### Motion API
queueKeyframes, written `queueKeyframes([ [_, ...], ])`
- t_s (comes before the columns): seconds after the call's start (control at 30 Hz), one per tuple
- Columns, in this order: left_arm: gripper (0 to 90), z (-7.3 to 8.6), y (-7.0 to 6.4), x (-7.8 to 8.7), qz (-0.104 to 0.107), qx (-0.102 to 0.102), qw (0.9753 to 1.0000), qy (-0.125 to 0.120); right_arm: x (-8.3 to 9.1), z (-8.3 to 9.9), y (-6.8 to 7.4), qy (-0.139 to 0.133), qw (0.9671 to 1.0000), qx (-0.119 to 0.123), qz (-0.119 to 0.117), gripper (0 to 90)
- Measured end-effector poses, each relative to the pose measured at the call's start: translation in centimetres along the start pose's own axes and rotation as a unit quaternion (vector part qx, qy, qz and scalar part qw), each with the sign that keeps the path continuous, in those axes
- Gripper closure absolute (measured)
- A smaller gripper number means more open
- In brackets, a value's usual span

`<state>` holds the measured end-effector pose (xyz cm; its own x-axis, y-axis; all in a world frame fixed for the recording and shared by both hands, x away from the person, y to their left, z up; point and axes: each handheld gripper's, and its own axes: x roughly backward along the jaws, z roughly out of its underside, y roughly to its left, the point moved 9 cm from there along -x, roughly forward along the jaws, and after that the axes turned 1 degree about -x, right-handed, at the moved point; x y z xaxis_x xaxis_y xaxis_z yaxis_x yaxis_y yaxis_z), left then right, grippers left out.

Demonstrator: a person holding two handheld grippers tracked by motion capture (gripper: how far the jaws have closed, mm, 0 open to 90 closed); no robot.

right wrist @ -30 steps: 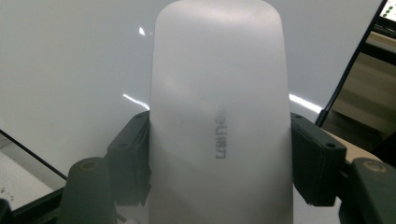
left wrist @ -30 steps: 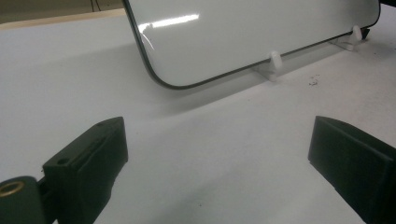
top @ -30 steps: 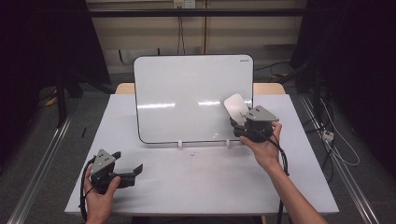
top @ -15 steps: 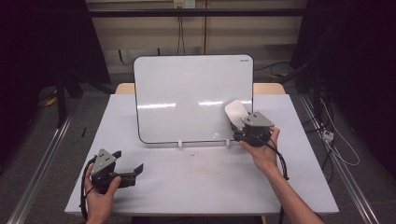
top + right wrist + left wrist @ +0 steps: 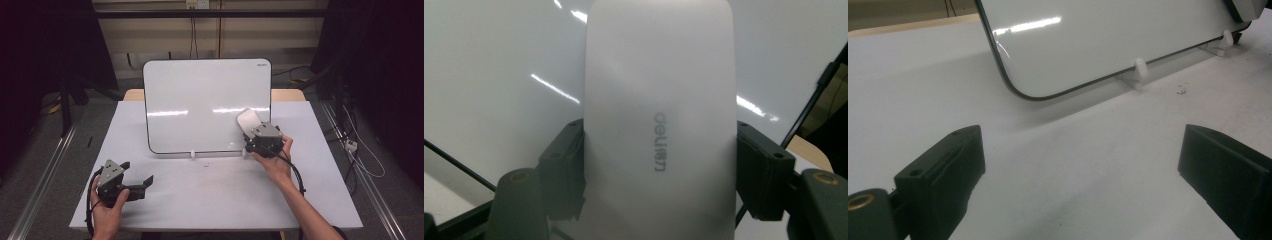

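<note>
A whiteboard (image 5: pixel 205 100) stands upright on small white feet at the back middle of the white table (image 5: pixel 210 185); its lower left corner appears in the left gripper view as the whiteboard (image 5: pixel 1098 35). My right gripper (image 5: pixel 248 128) is shut on a white eraser (image 5: pixel 247 121), pressed near the board's lower right face. In the right gripper view the eraser (image 5: pixel 659 115) sits clamped between both jaws, its grey lettering visible. My left gripper (image 5: pixel 137 181) rests low over the table's front left, open, with nothing between its fingers (image 5: pixel 943 170).
A white foot (image 5: pixel 1139 70) props the board's lower edge. Small dark specks (image 5: pixel 1180 90) lie on the table before it. A cable (image 5: pixel 295 175) trails from the right gripper along the forearm. Dark floor and metal rails flank the table.
My right gripper has slid the eraser down and to the left across the board's lower right face. The left gripper has stayed still.
</note>
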<state>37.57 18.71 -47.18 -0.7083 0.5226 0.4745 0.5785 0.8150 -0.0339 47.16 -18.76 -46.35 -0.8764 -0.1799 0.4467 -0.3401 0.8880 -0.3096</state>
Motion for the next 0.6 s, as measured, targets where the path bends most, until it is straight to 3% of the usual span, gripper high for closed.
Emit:
queueKeyframes([
  [0.27,4.9,0.07,-0.38,-0.40,0.006,-0.005,1.0000,0.006,-0.02,-0.01,0.00,0.004,1.0000,-0.003,-0.001,31.5],
  [0.6,4.9,0.18,-0.08,-0.09,0.007,-0.004,1.0000,0.003,-0.13,0.12,-0.19,0.009,0.9993,-0.027,-0.024,29.4],
])
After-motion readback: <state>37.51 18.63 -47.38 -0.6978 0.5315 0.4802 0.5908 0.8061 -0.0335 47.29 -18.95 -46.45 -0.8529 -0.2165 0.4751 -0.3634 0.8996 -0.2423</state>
